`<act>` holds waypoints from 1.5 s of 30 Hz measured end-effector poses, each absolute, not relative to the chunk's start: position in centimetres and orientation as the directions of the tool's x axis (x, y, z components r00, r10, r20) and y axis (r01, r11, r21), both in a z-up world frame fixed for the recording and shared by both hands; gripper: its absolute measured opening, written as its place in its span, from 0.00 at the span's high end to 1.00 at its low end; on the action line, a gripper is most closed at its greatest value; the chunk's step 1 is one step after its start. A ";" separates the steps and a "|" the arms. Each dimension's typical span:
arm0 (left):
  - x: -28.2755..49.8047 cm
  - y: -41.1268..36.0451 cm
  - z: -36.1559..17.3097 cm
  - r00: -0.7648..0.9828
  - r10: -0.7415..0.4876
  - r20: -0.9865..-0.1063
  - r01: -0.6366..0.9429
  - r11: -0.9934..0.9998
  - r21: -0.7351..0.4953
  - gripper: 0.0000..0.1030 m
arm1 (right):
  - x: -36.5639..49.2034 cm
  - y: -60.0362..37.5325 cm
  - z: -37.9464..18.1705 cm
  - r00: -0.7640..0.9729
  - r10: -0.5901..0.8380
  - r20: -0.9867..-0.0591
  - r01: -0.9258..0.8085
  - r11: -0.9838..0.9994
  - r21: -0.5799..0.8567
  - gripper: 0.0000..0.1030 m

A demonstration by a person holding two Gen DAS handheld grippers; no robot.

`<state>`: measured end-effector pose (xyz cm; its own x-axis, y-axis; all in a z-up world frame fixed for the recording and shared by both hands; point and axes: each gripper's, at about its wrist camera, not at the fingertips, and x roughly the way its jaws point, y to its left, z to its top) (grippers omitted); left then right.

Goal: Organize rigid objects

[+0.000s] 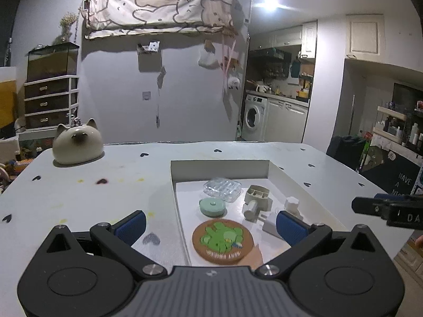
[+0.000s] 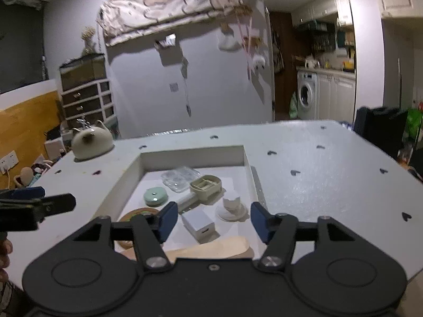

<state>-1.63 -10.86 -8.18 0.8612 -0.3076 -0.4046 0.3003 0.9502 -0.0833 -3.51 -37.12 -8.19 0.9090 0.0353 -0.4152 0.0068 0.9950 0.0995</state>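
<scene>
A shallow white tray (image 1: 222, 167) (image 2: 193, 153) on the table holds several small objects: a clear plastic case (image 1: 222, 188) (image 2: 180, 178), a mint round tin (image 1: 212, 206) (image 2: 155, 196), a beige handled container (image 1: 257, 195) (image 2: 206, 186), a brown coaster with a green design (image 1: 223, 241), a white charger block (image 2: 198, 224), a white suction hook (image 2: 231, 207) and a beige wooden spatula (image 2: 211, 248). My left gripper (image 1: 210, 227) is open and empty above the tray's near edge. My right gripper (image 2: 211, 220) is open and empty over the charger block.
A cream cat-shaped ceramic pot (image 1: 77, 144) (image 2: 92, 142) stands at the table's far left. The white table (image 1: 105, 192) has small heart marks and stains. The other gripper shows at each view's edge (image 1: 388, 208) (image 2: 34, 207).
</scene>
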 end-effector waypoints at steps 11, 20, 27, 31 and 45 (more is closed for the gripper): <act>-6.8 -8.5 -8.2 0.900 -0.255 -0.355 0.239 0.967 -0.088 0.00 | -9.6 -35.0 -8.1 0.944 0.022 -0.330 0.000 0.998 0.066 0.19; -9.9 -8.1 -8.3 0.909 -0.225 -0.350 0.212 0.974 -0.074 0.00 | -12.8 -34.1 -8.0 0.954 0.015 -0.298 0.000 0.999 0.050 0.04; -11.2 -7.9 -8.0 0.916 -0.211 -0.342 0.200 0.977 -0.067 0.00 | -14.4 -33.9 -7.8 0.961 -0.009 -0.278 0.019 0.999 0.037 0.00; -11.6 -7.7 -7.9 0.918 -0.197 -0.344 0.187 0.980 -0.065 0.00 | -14.7 -33.9 -7.8 0.963 -0.011 -0.271 0.022 0.999 0.039 0.00; -12.1 -7.6 -7.8 0.921 -0.188 -0.341 0.179 0.982 -0.058 0.00 | -15.2 -33.9 -7.7 0.965 -0.019 -0.260 0.031 0.999 0.043 0.00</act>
<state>-12.09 -7.58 -7.80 0.9211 -0.1884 -0.3407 0.1793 0.9821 -0.0584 -15.19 -33.93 -7.69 0.9653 -0.0191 -0.2604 0.0314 0.9986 0.0432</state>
